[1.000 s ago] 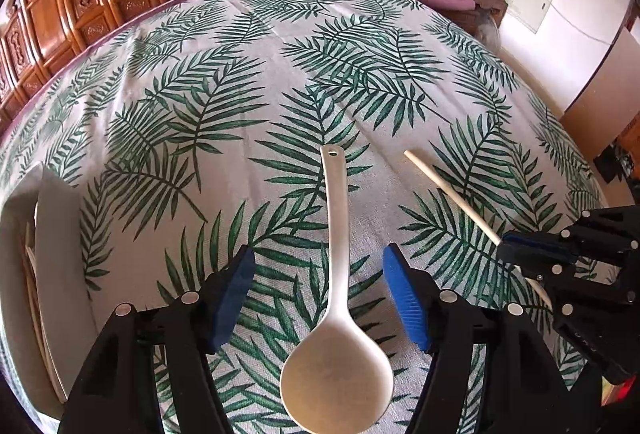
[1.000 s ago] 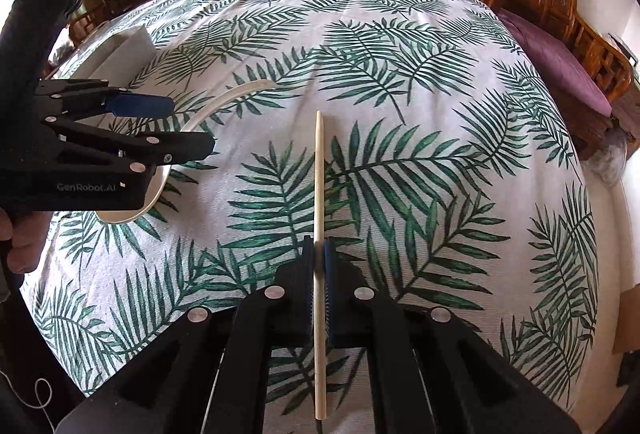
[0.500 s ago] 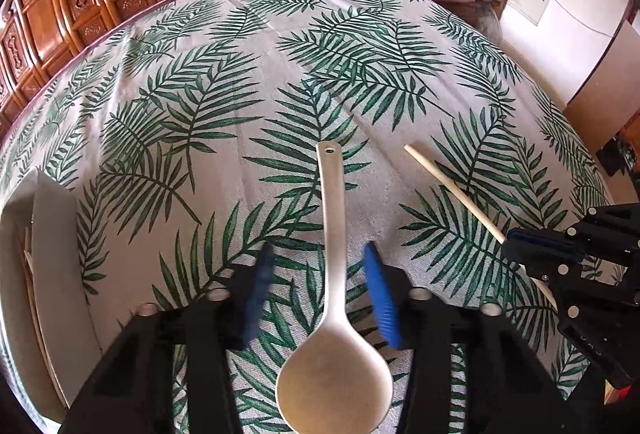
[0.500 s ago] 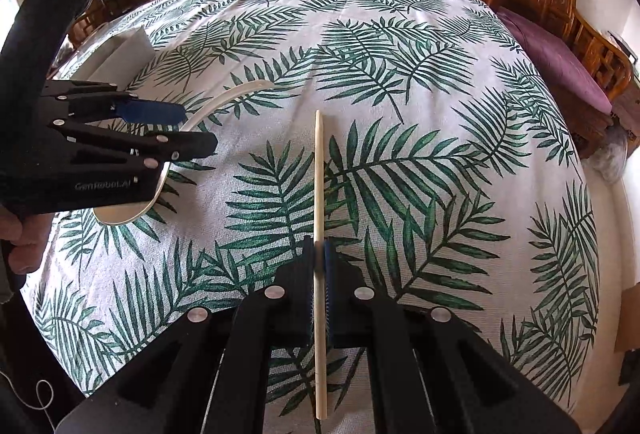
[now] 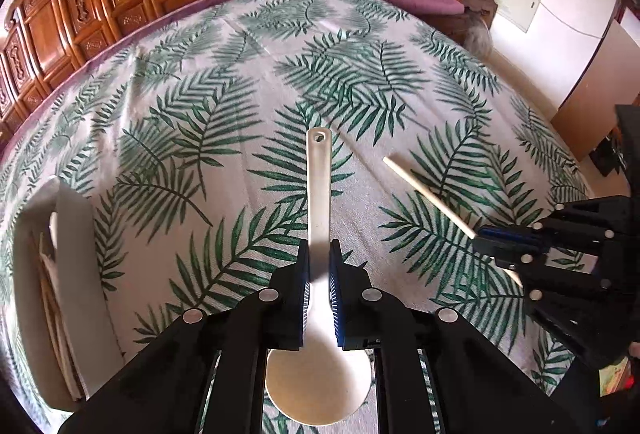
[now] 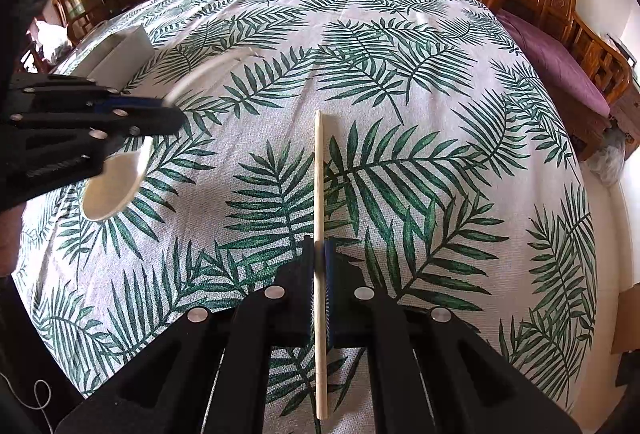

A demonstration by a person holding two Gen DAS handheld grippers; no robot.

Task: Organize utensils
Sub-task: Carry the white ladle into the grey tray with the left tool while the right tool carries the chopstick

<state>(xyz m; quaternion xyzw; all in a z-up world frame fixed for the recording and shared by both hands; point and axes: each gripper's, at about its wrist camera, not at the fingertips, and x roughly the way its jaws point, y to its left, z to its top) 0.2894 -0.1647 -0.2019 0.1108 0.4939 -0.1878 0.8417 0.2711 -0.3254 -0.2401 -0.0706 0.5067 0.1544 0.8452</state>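
The left gripper (image 5: 319, 258) has its jaws closing on the neck of a pale spoon (image 5: 318, 194), pads pressing its handle; the bowl sits low between the gripper's arms, its lower rim cut off by the black frame. In the right wrist view the spoon looks blurred, its handle half hidden behind that gripper. The right gripper (image 6: 319, 254) has its jaws clamped narrowly on a single wooden chopstick (image 6: 319, 170), which runs out over the middle of the palm-leaf tablecloth (image 6: 400, 54) covering the table. Near the table's left edge stands a grey holder (image 5: 76, 274); thin sticks show inside it, too hard to make out. A bit of a hand (image 6: 10, 230) shows at the frame's left edge.
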